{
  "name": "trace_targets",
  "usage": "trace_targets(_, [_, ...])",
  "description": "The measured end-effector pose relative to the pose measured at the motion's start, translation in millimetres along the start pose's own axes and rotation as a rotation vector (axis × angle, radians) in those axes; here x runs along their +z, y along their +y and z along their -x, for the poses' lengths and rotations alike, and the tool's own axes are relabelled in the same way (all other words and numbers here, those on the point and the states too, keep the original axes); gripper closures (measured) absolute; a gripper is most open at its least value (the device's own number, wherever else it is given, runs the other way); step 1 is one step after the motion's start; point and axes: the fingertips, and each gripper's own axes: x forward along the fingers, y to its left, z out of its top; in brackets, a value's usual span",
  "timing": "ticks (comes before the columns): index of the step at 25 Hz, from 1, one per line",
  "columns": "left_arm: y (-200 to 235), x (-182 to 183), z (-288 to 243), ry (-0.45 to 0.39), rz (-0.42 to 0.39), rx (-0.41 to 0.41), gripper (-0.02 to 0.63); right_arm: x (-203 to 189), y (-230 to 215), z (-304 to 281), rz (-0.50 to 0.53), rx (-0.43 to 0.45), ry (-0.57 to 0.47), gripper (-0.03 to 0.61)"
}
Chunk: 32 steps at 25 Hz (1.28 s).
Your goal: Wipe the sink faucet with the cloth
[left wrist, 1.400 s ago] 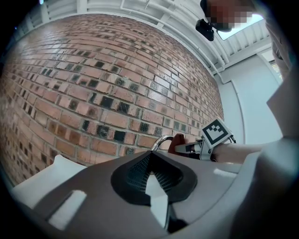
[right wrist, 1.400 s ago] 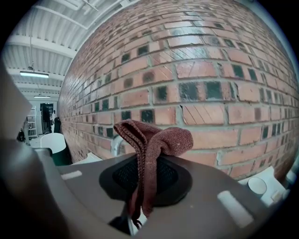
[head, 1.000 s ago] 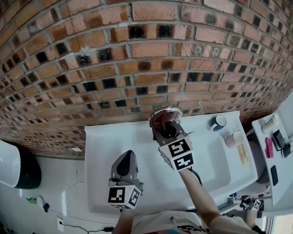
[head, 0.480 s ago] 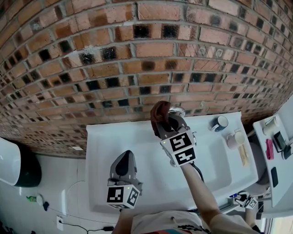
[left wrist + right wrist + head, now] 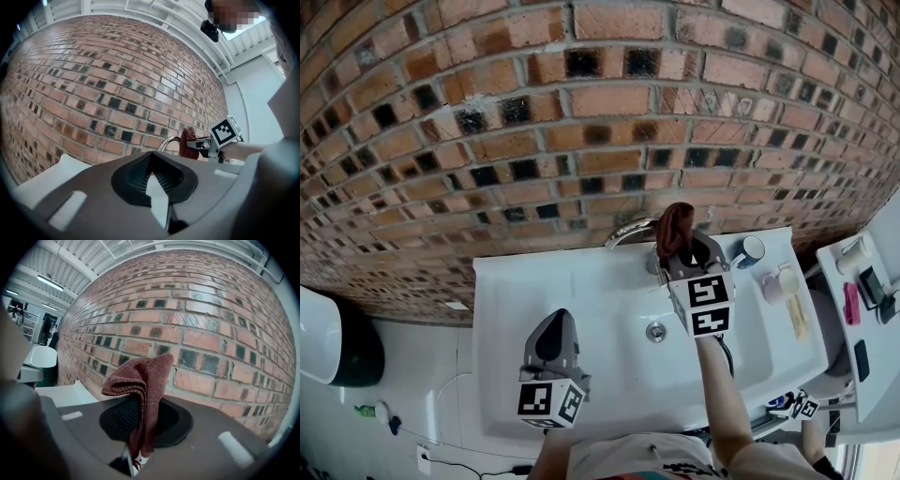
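Note:
The chrome faucet arches over the back of the white sink. My right gripper is shut on a reddish-brown cloth and holds it just right of the faucet, close to the brick wall. In the right gripper view the folded cloth stands up from between the jaws of the right gripper. My left gripper hovers over the basin's front left, shut and empty. The left gripper view shows the left gripper, the faucet and the cloth beyond it.
A drain lies in the basin's middle. A dark mug and a pale cup stand on the sink's right ledge. A white shelf with small items is at the far right. A brick wall backs the sink.
My right gripper has carried the cloth rightwards, from over the faucet's spout to the faucet's right side. The left gripper has stayed where it was.

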Motion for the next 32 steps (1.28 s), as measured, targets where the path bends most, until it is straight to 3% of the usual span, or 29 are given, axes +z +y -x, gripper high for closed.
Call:
trace_targets(6, [-7.5, -3.5, -5.1, 0.007, -0.005, -0.019, 0.609, -46.6, -16.9, -8.8, -0.012, -0.044, 0.093, 0.529])
trace_targets(13, [-4.1, -2.7, -4.8, 0.025, -0.007, 0.003, 0.609, -107.7, 8.6, -25.6, 0.006, -0.010, 0.207, 0.531])
trace_targets(26, [8.8, -8.0, -4.8, 0.035, 0.003, 0.028, 0.609, -137.4, 72.3, -59.6, 0.246, 0.081, 0.361, 0.532])
trace_targets(32, [11.3, -10.2, -3.7, 0.037, 0.006, 0.028, 0.609, -147.7, 84.5, -62.3, 0.166, 0.142, 0.403, 0.532])
